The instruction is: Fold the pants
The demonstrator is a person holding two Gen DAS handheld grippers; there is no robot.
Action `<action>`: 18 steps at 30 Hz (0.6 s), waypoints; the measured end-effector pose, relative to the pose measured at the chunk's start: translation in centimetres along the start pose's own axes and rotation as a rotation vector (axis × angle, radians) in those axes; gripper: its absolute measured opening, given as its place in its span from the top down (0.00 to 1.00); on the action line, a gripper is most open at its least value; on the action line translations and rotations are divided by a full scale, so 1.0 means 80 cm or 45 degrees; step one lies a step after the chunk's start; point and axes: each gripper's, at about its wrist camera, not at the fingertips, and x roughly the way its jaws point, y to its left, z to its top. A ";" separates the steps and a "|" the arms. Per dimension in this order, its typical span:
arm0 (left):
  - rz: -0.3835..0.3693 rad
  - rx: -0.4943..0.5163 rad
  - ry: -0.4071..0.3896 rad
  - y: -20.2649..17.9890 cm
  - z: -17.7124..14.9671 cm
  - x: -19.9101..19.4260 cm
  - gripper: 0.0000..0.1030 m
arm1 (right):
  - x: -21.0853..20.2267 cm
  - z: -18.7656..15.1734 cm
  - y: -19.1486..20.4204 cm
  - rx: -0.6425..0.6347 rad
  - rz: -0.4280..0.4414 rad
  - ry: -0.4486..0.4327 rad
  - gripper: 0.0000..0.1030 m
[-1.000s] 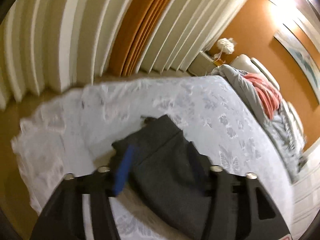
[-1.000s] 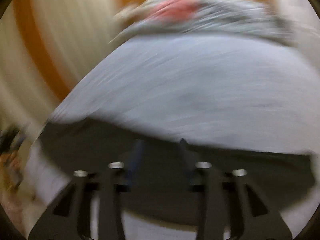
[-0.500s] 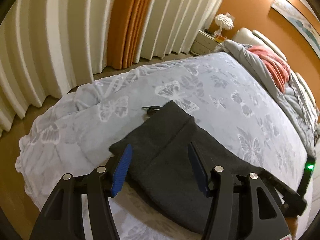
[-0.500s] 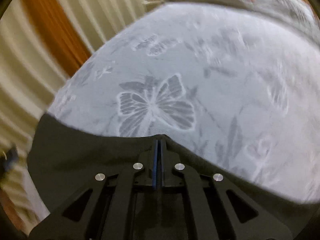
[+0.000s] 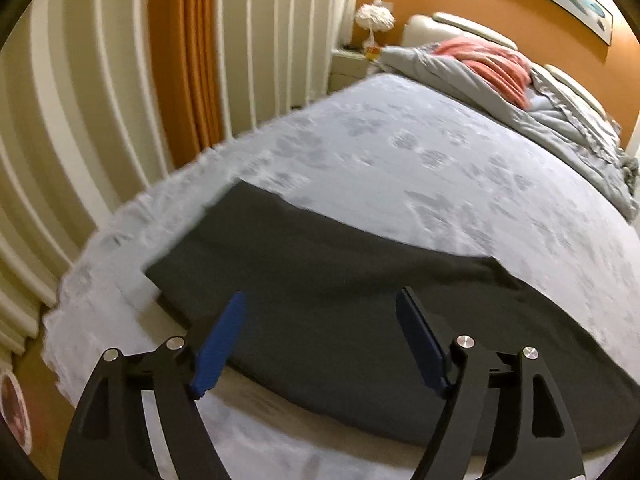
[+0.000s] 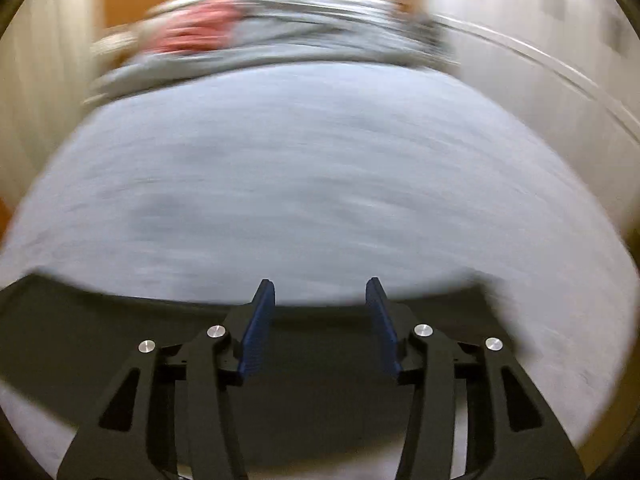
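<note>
Dark grey pants lie flat as a long folded band across the near end of a bed with a light grey butterfly-pattern cover. My left gripper is open and empty, just above the pants near their left end. In the right wrist view, which is motion-blurred, the pants run along the bottom under my right gripper, which is open and empty over their far edge.
A bunched grey duvet with a pink blanket lies at the head of the bed. Cream and orange curtains hang to the left, with a nightstand and small lamp beyond. White wardrobe doors stand on the right.
My right gripper was shut on the pants' edge half a second ago and has let go and opened. My left gripper has swung right along the pants, staying open.
</note>
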 end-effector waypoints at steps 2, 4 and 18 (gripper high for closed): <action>-0.079 -0.033 0.050 -0.015 -0.005 0.002 0.26 | 0.022 -0.012 -0.095 0.223 -0.021 0.095 0.53; -0.132 -0.049 0.072 -0.035 -0.011 0.006 0.26 | 0.043 -0.026 -0.148 0.371 0.041 0.178 0.51; -0.080 0.037 0.129 -0.099 -0.038 0.045 0.26 | 0.015 -0.022 -0.147 0.491 0.508 0.089 0.98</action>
